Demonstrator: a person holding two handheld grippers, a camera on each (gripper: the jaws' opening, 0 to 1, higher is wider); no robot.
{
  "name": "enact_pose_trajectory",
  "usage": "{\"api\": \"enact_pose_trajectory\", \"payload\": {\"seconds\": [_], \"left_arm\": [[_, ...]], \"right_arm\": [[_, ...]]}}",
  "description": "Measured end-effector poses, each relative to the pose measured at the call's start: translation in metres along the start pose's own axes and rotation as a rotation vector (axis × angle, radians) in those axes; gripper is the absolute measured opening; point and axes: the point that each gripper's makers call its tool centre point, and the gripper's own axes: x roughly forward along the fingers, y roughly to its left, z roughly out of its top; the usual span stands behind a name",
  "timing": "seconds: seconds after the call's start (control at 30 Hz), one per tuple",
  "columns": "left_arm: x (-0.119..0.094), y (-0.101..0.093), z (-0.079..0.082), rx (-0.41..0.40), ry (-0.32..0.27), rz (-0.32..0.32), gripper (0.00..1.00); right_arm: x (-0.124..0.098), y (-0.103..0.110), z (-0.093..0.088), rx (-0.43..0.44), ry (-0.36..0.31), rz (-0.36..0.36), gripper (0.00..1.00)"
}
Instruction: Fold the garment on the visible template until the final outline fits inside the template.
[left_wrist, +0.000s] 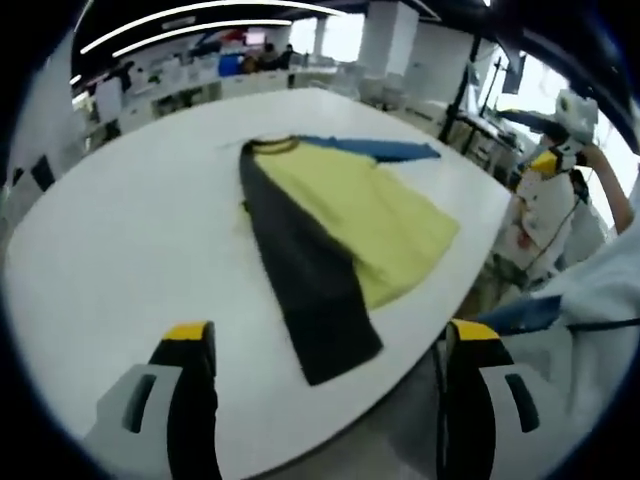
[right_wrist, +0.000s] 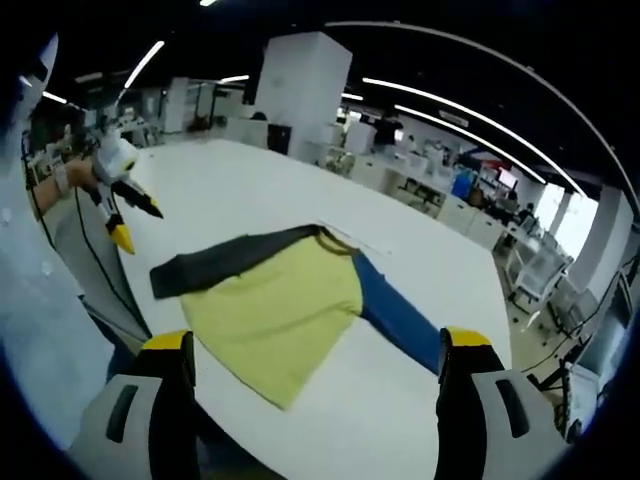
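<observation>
A long-sleeved garment lies flat on the white table (left_wrist: 130, 230) (right_wrist: 230, 180), near its edge. Its body (left_wrist: 370, 215) (right_wrist: 275, 310) is yellow. The dark grey sleeve (left_wrist: 300, 260) (right_wrist: 220, 262) is laid along one side, and the blue sleeve (left_wrist: 385, 150) (right_wrist: 400, 320) sticks out on the other. A thin faint line on the table runs by the collar (right_wrist: 335, 238). My left gripper (left_wrist: 330, 335) hovers open above the grey sleeve's end, holding nothing; it also appears off the table edge as the left gripper (right_wrist: 125, 215). My right gripper (right_wrist: 317, 345) hangs open over the yellow hem, seen far away as the right gripper (left_wrist: 558, 145).
A person in pale clothing (right_wrist: 40, 300) (left_wrist: 590, 290) stands at the table's edge close to the garment. Behind the table are office desks, chairs (right_wrist: 540, 270) and a white pillar (right_wrist: 300, 90). Bare tabletop stretches beyond the garment.
</observation>
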Motion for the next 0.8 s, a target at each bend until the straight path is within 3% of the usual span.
{"api": "enact_pose_trajectory", "payload": {"seconds": [0.4,0.8], "left_arm": [[0.02,-0.002,-0.021,-0.068,0.046,-0.06,0.78],[0.032,0.0,-0.04,-0.18,0.056,-0.088,0.62]], "right_arm": [[-0.003,-0.001,-0.003,0.018,0.004,-0.03,1.0],[-0.003,0.002,-0.004,0.04,0.003,-0.035,1.0]]}}
